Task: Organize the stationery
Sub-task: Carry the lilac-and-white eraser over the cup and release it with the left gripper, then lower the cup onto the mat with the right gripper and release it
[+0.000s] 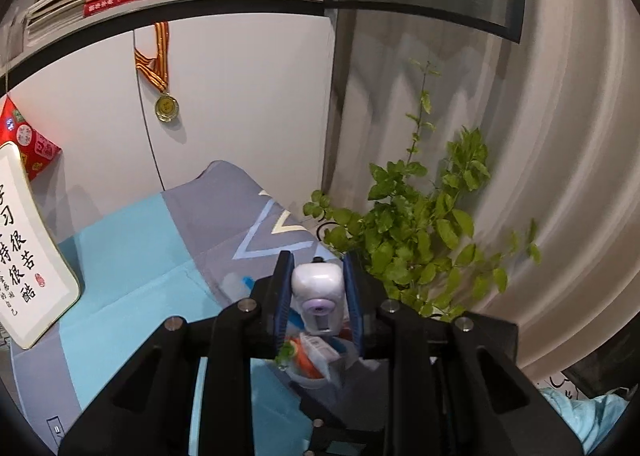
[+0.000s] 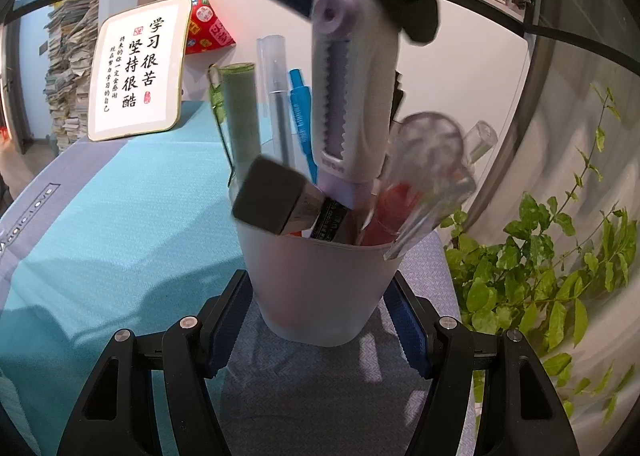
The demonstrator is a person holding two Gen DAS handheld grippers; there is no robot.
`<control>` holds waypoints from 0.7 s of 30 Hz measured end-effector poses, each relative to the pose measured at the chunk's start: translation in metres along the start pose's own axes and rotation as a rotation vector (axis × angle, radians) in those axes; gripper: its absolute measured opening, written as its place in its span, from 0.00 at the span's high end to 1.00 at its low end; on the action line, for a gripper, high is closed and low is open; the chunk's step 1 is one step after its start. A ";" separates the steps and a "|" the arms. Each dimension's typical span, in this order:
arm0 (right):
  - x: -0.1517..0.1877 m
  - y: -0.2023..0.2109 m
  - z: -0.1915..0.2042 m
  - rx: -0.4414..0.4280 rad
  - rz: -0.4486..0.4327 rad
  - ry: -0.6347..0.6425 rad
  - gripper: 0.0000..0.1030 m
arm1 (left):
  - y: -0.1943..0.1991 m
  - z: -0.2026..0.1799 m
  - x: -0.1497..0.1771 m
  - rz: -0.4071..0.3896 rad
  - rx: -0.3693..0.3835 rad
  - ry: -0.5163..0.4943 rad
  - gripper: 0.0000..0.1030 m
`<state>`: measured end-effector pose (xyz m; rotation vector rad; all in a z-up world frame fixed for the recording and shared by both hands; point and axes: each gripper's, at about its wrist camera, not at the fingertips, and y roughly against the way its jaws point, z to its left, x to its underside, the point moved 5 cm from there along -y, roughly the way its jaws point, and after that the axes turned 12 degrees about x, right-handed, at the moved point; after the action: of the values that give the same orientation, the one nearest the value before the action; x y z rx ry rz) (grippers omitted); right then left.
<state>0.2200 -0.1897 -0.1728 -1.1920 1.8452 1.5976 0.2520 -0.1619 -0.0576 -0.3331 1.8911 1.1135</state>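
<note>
Left black plastic two-finger gripper (image 1: pixel 318 296): silver screw heads, blue ribbed pads on fingers (image 1: pixel 354 296). Right black plastic gripper (image 2: pixel 318 330): same screws, blue toothed pads.

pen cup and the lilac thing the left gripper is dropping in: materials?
Pen cup: looks like frosted translucent plastic, matte; contents show dimly through the wall. Lilac-and-white tool, probably a utility knife: glossy moulded plastic, with highlights on the shell and a serrated slider track. Neither is certain from looks alone.
</note>
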 end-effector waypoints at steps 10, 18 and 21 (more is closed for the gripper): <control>0.001 0.000 -0.001 0.010 0.002 0.005 0.33 | -0.002 0.000 0.007 0.052 0.077 0.044 0.78; -0.001 0.003 0.001 0.013 -0.010 0.007 0.33 | 0.008 0.015 0.017 0.071 0.083 0.112 0.65; -0.001 0.003 -0.003 0.005 -0.010 -0.014 0.33 | 0.015 0.014 0.018 0.065 0.081 0.097 0.61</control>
<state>0.2191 -0.1921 -0.1696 -1.1823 1.8310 1.5908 0.2402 -0.1387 -0.0664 -0.2861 2.0394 1.0770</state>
